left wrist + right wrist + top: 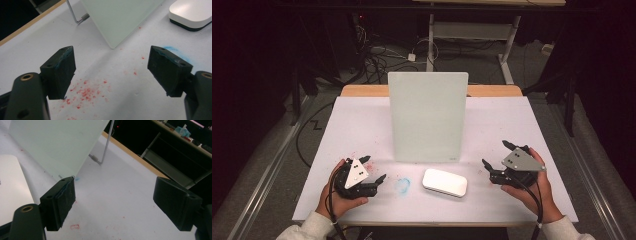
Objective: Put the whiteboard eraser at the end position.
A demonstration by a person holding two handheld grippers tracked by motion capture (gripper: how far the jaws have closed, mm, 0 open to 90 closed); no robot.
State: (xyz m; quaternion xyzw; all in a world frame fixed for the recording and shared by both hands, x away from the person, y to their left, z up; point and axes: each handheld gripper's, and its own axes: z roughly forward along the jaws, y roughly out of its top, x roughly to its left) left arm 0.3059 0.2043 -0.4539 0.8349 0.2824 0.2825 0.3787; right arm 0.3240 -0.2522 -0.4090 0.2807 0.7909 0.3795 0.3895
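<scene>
On the white-covered desk [362,125], a pale green board [428,116] stands upright near the middle, propped from behind by a thin metal leg [75,15] that touches the surface at its bent foot. Just in front of the board's lower edge, and slightly toward the person's right, lies a white rounded case [445,182] with a dark underside, flat on the desk and apart from the board.

The left gripper [373,173] rests low at the near left of the desk, held in the person's left hand [338,197], with a grey three-cornered plate on top. Its fingers [60,71] stand wide apart and hold nothing; in the left gripper view bare desk shows between them. A scatter of red specks [85,93] marks the surface beside the left finger, and a blue smudge [403,185] lies between this gripper and the white case.

The right gripper [498,155] sits at the near right, held in the person's right hand [532,192], well apart from the case. Its fingers [61,202] are also spread wide and empty. In the right gripper view the board's corner rises just beyond the left finger, with the metal leg behind it and the desk's wooden far edge [132,155] running past.

Beyond the desk, tangled cables [377,57] lie on the grey floor beneath a white frame.
</scene>
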